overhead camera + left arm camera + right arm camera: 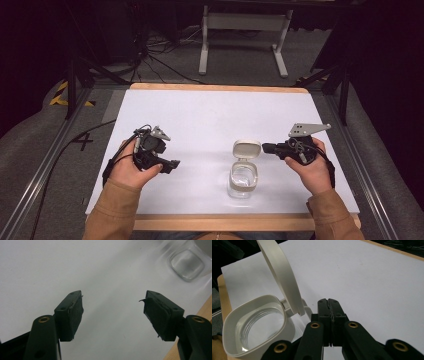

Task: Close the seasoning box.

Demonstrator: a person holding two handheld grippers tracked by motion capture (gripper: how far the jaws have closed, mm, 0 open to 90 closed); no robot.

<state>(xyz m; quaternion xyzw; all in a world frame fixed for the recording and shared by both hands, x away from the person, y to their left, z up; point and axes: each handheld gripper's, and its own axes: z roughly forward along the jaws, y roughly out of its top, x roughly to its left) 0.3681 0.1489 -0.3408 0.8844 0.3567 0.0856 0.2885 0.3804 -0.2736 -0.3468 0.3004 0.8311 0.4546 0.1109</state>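
A clear jar [243, 181] with a white collar stands near the front edge of the white table [210, 120], slightly right of centre, its hinged white lid [247, 149] flipped up and back so the mouth is open; it looks empty. The right gripper [267, 147], held by the person's right hand [307, 167], sits just beside the raised lid on its right, its 2 jaws pressed together on nothing. In the right gripper view the lid [282, 277] stands tilted just left of the closed jaws, which suggests the tips are placed to nudge or steady it, though whether they touch it cannot be told. The left gripper [172, 165], in the left hand [131, 170], waits well apart on the jar's left, jaws spread wide over bare tabletop, probably ready to brace the glass body. Nothing else lies on the table between tools and jar; beyond its far edge, cables [165, 65] and a white stand [245, 40] sit on the grey floor
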